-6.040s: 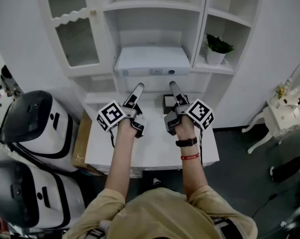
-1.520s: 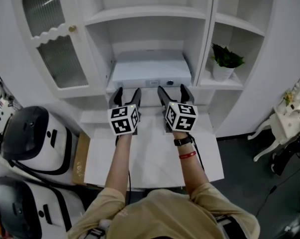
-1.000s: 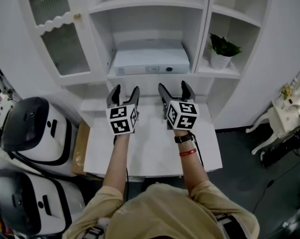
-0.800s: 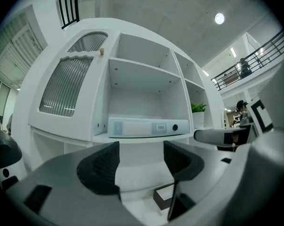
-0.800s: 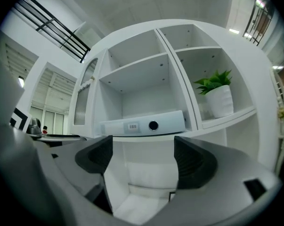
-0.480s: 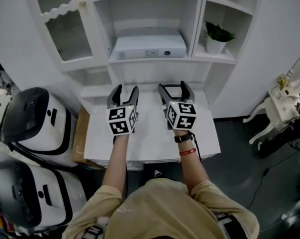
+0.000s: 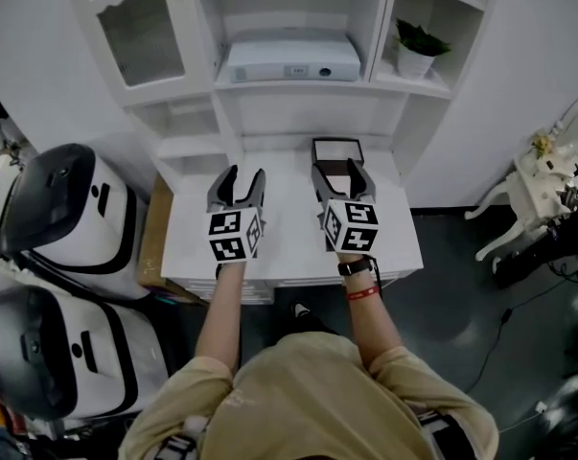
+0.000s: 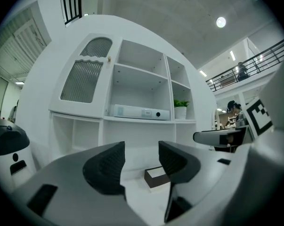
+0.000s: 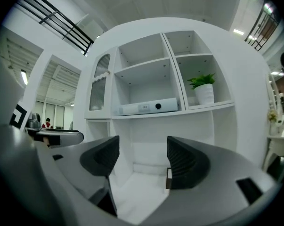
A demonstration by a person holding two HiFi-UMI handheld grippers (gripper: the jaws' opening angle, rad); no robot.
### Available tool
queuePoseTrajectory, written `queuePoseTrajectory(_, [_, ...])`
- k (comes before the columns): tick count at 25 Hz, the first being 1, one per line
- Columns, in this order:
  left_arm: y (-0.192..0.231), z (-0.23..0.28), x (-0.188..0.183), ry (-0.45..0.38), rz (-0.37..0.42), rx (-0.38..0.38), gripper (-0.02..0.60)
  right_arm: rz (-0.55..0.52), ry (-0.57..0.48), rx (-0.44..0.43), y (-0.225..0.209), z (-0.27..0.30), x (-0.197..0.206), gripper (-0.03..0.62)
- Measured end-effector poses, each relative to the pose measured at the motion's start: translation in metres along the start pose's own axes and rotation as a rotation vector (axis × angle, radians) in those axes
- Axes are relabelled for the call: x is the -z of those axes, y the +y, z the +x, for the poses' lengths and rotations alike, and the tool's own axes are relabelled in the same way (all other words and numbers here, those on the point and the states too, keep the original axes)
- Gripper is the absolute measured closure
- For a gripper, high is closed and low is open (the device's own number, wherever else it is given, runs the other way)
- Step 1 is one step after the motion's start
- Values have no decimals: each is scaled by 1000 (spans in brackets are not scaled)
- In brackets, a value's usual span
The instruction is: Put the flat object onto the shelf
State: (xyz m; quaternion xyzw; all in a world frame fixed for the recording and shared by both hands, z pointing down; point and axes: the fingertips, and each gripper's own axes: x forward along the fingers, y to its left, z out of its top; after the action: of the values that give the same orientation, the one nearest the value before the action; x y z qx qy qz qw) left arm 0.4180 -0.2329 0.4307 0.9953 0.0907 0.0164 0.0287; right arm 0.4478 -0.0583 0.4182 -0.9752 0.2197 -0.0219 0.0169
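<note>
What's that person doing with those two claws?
A person holds a gripper in each hand over the table. The flat white device already lies on the shelf. The left gripper and right gripper are both empty: their jaws stand apart with nothing between them, and have just been closing. A small dark box sits on the table beyond the right one.

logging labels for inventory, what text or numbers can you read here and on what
No text can be read.
Flat white box: front label too small to read.
Left hand-held gripper and right hand-held gripper: black-and-white square marker patterns only, no words.
</note>
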Motion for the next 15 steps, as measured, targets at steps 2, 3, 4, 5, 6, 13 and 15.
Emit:
queuePoseTrajectory(2, [0,-10,8,3,-5,-1,353,-6,8,4,2,-10,9,282])
queuePoseTrajectory(3, [-1,-15,11,4,-6,-2,356,-9,11,7,3,-15,12,296])
queuePoseTrajectory(4, [-1,-20,15,3,-7,-3,364,-11,14,9,4,-20,16,306])
queuePoseTrajectory(5, [-1,-24,18,3,-9,-4,370,-13,18,11,4,-24,20,314])
queuePoseTrajectory(6, [-2,-29,21,2,-10,-5,378,-15,22,12,4,-29,24,322])
queuePoseTrajectory(13, [-9,-51,41,6,-2,-5,430,-18,35,24,6,-55,47,399])
queuePoseTrajectory(15, [-13,-56,48,11,6,-2,442,-16,44,21,6,-61,54,421])
